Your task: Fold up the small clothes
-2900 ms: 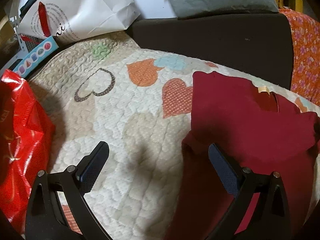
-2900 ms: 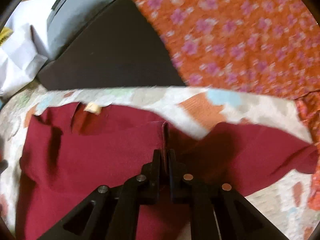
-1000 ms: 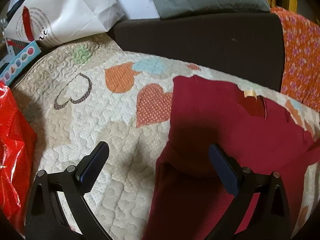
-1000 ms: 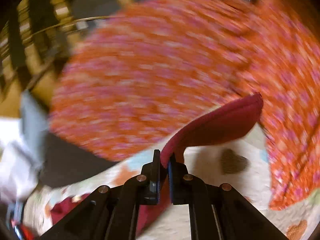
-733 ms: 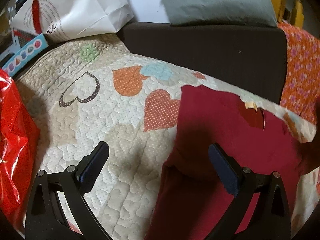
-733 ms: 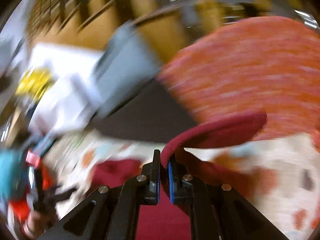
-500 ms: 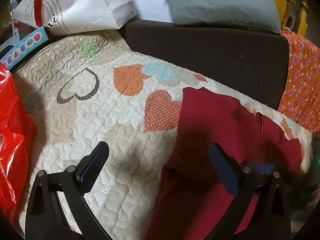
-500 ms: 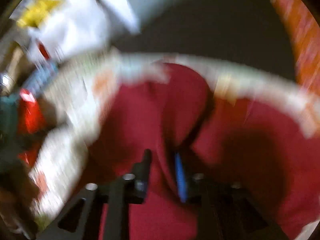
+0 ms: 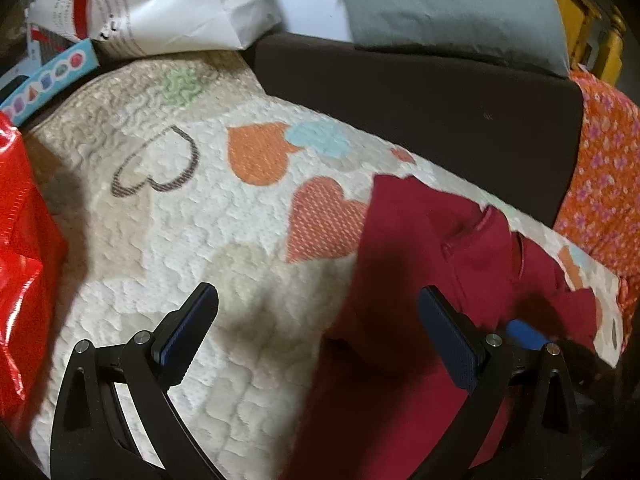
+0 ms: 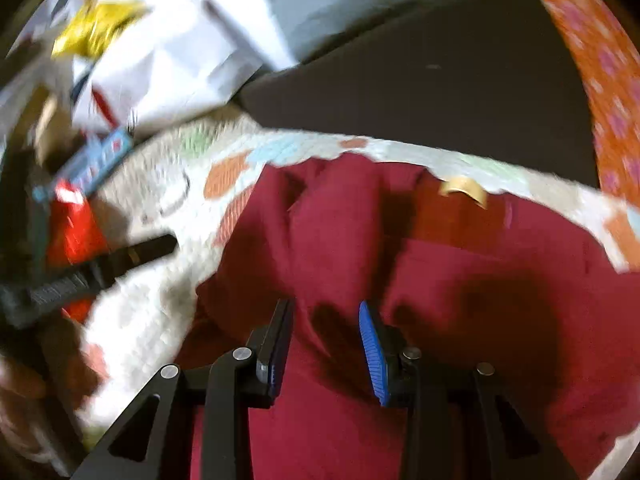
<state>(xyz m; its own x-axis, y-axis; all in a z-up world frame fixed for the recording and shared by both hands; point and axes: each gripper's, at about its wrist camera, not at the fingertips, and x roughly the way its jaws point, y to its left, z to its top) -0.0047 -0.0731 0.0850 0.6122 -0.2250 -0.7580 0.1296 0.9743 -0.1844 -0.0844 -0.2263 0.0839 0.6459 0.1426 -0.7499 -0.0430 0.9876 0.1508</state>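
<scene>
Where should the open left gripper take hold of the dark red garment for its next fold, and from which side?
Probably the dark red garment's left edge, near the orange heart, approached from the bare quilt: that edge lies flat, exposed, closest to the left gripper.

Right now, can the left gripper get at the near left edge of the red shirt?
Probably yes: the left gripper is open, the red shirt edge lies between its fingers, nothing covering it.

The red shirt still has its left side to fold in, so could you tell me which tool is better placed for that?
The left tool. It is open at the left edge of the red shirt, with one finger over the cloth and the other over the quilt. The right tool is open over the shirt's middle.
</scene>
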